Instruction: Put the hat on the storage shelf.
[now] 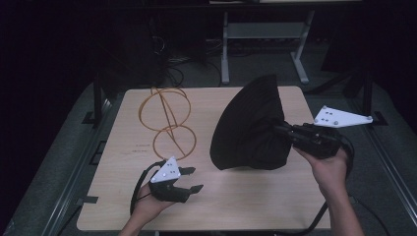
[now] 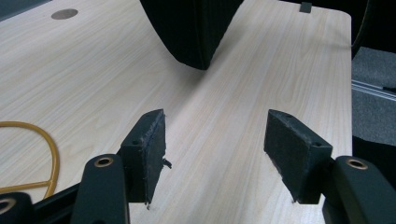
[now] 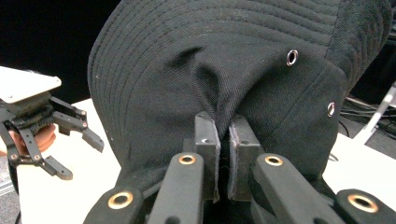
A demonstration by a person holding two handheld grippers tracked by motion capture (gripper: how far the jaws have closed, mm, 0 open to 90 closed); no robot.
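Note:
A black bucket hat (image 1: 251, 125) with stitched brim and metal eyelets hangs lifted over the right half of the wooden table (image 1: 128, 196). My right gripper (image 1: 282, 129) is shut on a fold of the hat's cloth (image 3: 224, 135), jaws pinched tight, with the hat (image 3: 224, 70) bulging in front of them. My left gripper (image 1: 192, 179) rests low near the front left, open, with nothing between its pads (image 2: 152, 149). In the left gripper view the hat's lower edge (image 2: 191, 32) hovers ahead over the tabletop.
A yellow wire stand (image 1: 167, 123) of joined hoops rests at the table's back left; part of a hoop (image 2: 42, 158) lies left of my left gripper. Table legs and cables are on the floor behind. The table's right edge (image 2: 348, 70) is close.

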